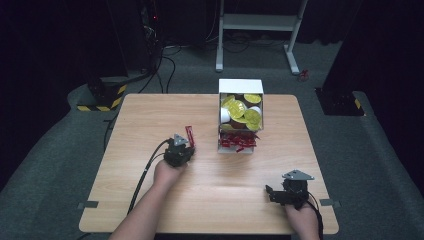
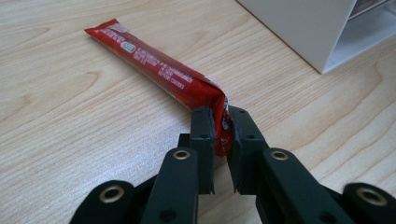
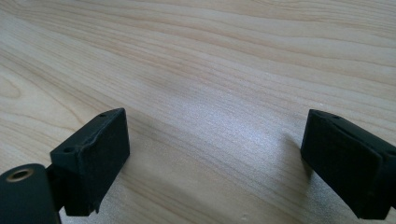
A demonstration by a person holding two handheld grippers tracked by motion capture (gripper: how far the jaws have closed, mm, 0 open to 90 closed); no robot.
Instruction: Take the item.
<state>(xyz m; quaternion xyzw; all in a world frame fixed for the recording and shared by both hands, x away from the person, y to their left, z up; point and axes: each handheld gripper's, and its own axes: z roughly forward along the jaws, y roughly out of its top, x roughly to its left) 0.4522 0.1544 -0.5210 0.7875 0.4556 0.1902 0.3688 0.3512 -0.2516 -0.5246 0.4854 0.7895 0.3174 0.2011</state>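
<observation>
A long red sachet (image 2: 159, 70) lies flat on the wooden table (image 1: 150, 115), stretching away from my left gripper (image 2: 222, 122). That gripper's jaws pinch the sachet's crimped near end, low over the table. From above, the left gripper (image 1: 187, 147) sits left of the white box (image 1: 240, 117), with the sachet (image 1: 189, 135) poking out ahead of it. My right gripper (image 1: 270, 192) rests near the table's front right corner. Its jaws stand wide apart over bare wood (image 3: 212, 149), holding nothing.
The white box (image 2: 303, 23) stands at the table's far middle. It holds gold-lidded cups (image 1: 240, 110) in the back and a pile of red sachets (image 1: 238, 141) in the front section. Metal desk legs and cables are on the floor beyond.
</observation>
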